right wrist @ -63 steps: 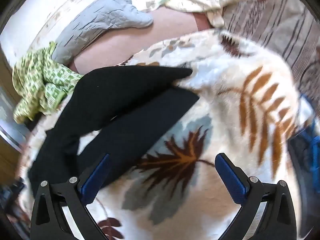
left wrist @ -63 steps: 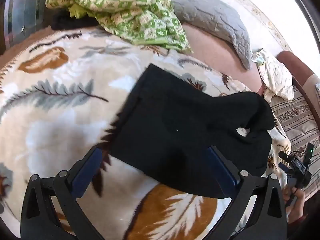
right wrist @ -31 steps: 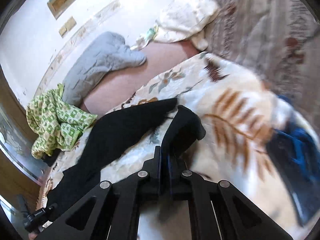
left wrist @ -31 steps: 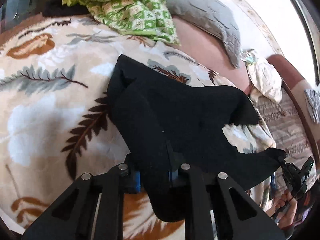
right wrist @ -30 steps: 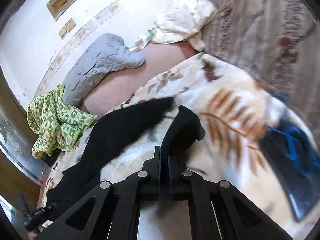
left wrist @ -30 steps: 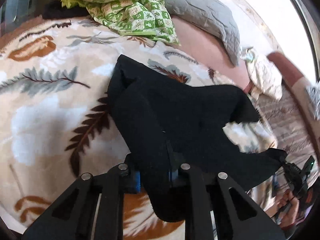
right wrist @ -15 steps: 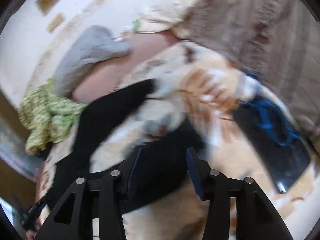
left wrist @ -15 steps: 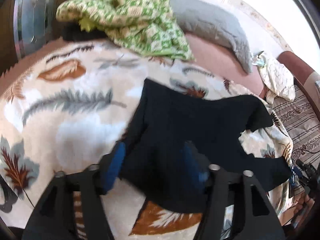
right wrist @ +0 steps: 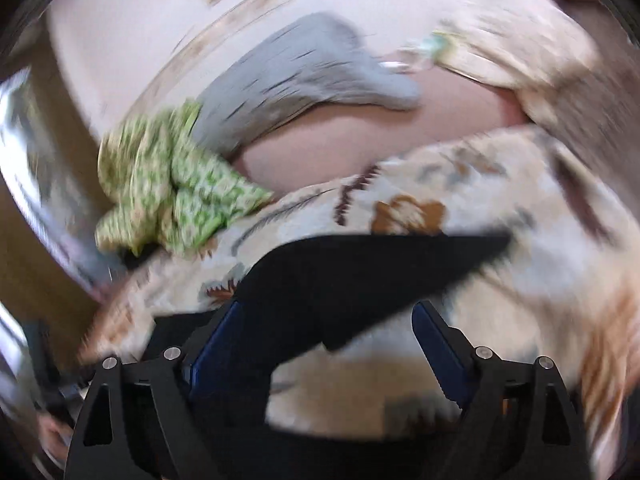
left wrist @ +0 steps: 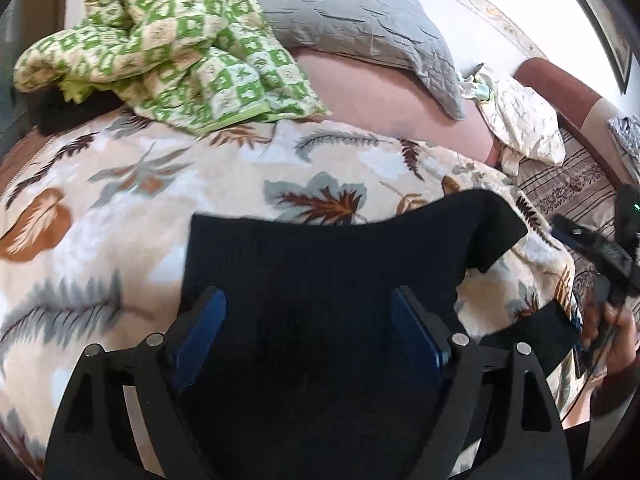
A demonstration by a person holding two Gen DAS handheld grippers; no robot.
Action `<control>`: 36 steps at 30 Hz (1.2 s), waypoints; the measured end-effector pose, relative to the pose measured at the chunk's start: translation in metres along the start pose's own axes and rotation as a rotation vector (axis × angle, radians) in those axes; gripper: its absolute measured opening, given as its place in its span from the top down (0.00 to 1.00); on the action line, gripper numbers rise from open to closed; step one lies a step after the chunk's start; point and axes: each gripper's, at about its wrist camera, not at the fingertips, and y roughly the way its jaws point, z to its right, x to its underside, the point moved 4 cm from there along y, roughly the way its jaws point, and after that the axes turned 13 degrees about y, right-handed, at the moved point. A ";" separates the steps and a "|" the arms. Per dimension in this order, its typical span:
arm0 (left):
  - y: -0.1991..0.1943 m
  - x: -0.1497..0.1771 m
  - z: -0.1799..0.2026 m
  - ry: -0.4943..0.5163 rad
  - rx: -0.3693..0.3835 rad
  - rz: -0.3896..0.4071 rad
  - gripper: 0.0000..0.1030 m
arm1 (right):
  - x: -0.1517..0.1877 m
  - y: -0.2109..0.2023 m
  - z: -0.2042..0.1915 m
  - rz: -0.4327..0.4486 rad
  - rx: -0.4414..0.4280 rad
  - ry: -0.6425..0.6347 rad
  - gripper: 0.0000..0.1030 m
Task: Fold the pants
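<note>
Your left hand-held gripper [left wrist: 308,328] is opening, released, above the black pants [left wrist: 320,264] lying on the leaf-print blanket [left wrist: 120,200]. Your right hand-held gripper [right wrist: 324,336] is opening too, grasping nothing; pants reach toward 2 o'clock.

**Count of things on the bed**

One pair of black pants [left wrist: 320,264] lies on one leaf-patterned blanket [left wrist: 120,208]. Beyond the pants, at the blanket's far edge, there is one crumpled green-and-cream checked cloth [left wrist: 172,44]. Just right of that cloth lies one grey quilted pillow [left wrist: 360,24], and right of the pillow one cream patterned pillow or cloth [left wrist: 524,128]; which of the two it is cannot be told. Two hand-held grippers are counted: the left hand-held gripper [left wrist: 308,320] and the right hand-held gripper [right wrist: 324,344], each with two blue-padded fingers, their jaws opening above the pants. One hand [left wrist: 612,332] shows right of the pants.
</note>
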 end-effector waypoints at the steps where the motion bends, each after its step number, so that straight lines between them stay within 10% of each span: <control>1: 0.005 -0.001 -0.002 -0.006 0.015 0.008 0.18 | -0.005 0.015 -0.014 -0.019 0.018 -0.100 0.15; 7: 0.029 0.000 -0.010 -0.023 0.019 -0.048 0.18 | -0.003 0.089 -0.064 -0.083 0.138 -0.570 0.15; 11: 0.026 -0.005 -0.016 -0.039 0.016 -0.028 0.18 | 0.004 0.119 -0.073 -0.158 0.132 -0.651 0.21; 12: 0.025 -0.005 -0.019 -0.049 0.011 -0.024 0.18 | 0.005 0.121 -0.074 -0.184 0.115 -0.652 0.31; 14: 0.024 -0.004 -0.025 -0.067 -0.011 -0.030 0.18 | 0.012 0.118 -0.077 -0.201 0.120 -0.656 0.97; 22: -0.010 0.014 -0.047 -0.155 -0.005 0.029 0.18 | 0.080 0.005 -0.073 -0.091 0.061 -0.674 0.96; 29: -0.042 0.036 -0.048 -0.276 0.131 0.098 0.17 | 0.172 -0.011 -0.026 -0.303 0.093 -0.579 0.97; 33: -0.052 0.037 -0.038 -0.226 0.123 0.118 0.15 | 0.167 -0.029 -0.037 -0.275 0.059 -0.509 0.89; 36: -0.048 0.039 -0.037 -0.229 0.127 0.107 0.15 | 0.132 -0.042 -0.075 -0.127 -0.079 -0.416 0.18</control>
